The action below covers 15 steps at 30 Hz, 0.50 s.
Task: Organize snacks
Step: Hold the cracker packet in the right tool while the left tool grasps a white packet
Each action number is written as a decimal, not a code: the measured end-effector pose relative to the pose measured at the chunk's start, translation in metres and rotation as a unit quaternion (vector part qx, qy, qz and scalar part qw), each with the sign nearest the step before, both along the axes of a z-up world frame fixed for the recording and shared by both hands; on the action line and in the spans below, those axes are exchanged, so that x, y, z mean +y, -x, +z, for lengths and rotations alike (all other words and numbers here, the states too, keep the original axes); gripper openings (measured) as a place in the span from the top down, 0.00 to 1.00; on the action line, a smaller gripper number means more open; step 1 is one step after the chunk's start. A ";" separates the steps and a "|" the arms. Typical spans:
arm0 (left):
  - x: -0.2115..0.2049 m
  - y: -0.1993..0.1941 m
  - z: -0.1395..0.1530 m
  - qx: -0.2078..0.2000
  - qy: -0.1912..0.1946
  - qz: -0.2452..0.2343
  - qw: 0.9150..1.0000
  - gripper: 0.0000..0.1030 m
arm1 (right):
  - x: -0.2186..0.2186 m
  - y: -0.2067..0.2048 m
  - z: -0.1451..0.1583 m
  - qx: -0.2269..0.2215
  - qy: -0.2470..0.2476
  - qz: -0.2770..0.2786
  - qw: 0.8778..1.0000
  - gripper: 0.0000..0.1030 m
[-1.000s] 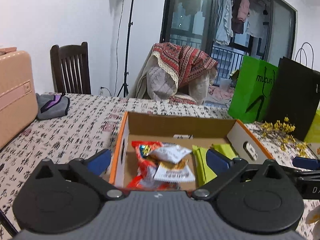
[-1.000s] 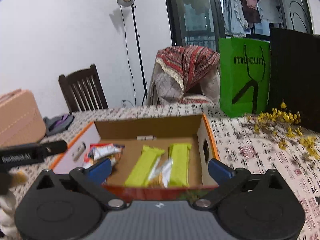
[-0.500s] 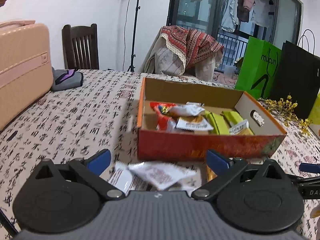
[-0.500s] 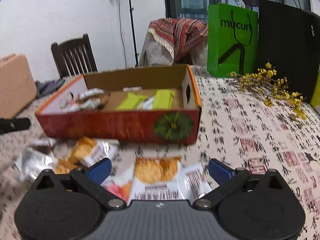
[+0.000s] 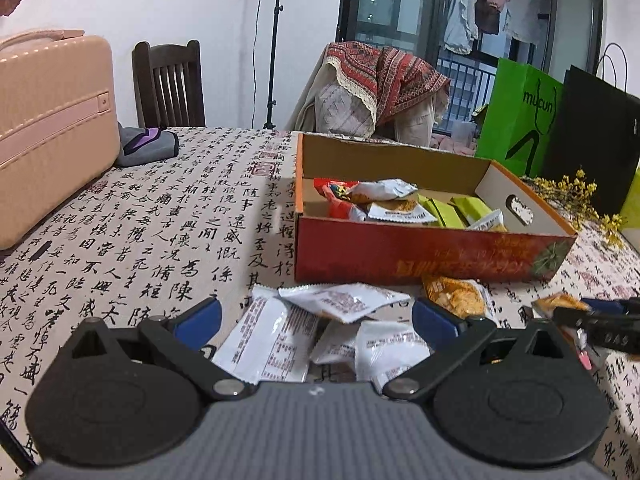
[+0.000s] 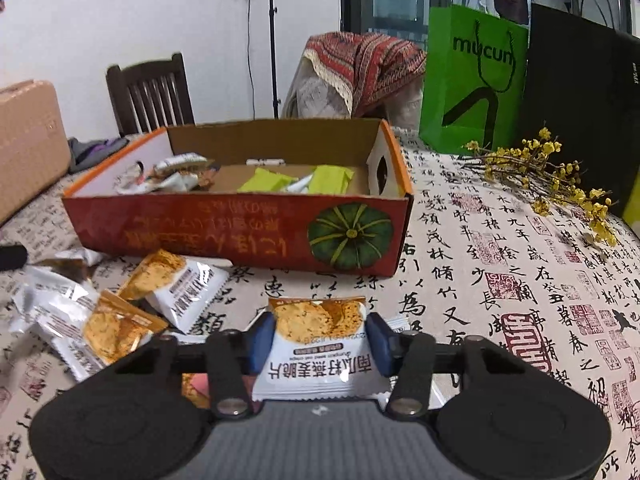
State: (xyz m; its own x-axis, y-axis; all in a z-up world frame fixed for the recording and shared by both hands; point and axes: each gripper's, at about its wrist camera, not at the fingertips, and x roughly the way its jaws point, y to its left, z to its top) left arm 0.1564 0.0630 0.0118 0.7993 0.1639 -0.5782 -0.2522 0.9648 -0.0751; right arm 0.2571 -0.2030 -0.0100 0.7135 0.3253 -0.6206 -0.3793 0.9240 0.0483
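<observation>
An orange cardboard box (image 5: 420, 256) (image 6: 224, 232) stands on the table and holds green bars (image 6: 264, 181) and several snack packets. Loose white cracker packets (image 5: 344, 300) lie on the cloth in front of the box. My left gripper (image 5: 316, 318) is open, low over these packets, its blue fingers either side of the pile. My right gripper (image 6: 318, 338) is shut on a white cracker packet (image 6: 318, 340) with an orange biscuit picture, just in front of the box. More packets (image 6: 172, 280) lie to its left.
A pink suitcase (image 5: 48, 128) stands at the table's left, with a grey pouch (image 5: 146, 144) beside it. A green paper bag (image 6: 472, 76), a black bag (image 6: 580, 96) and yellow dried flowers (image 6: 548, 176) are at the right. Chairs stand behind the table.
Both grippers dropped from above the box to the table in front of it. The right gripper closed on a cracker packet; the left stayed open over the loose packets.
</observation>
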 end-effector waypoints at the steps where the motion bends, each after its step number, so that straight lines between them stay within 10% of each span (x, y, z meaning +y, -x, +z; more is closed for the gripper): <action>1: -0.002 0.001 -0.001 0.001 -0.001 -0.001 1.000 0.00 | -0.002 0.004 0.003 -0.009 -0.001 -0.005 1.000 0.56; 13: -0.042 -0.019 -0.027 0.046 -0.018 -0.021 0.999 0.01 | -0.022 0.050 0.027 -0.070 -0.058 -0.007 0.996 0.56; 15: -0.045 -0.021 -0.031 0.055 -0.015 -0.021 0.998 0.22 | -0.023 0.054 0.029 -0.074 -0.062 -0.004 0.995 0.56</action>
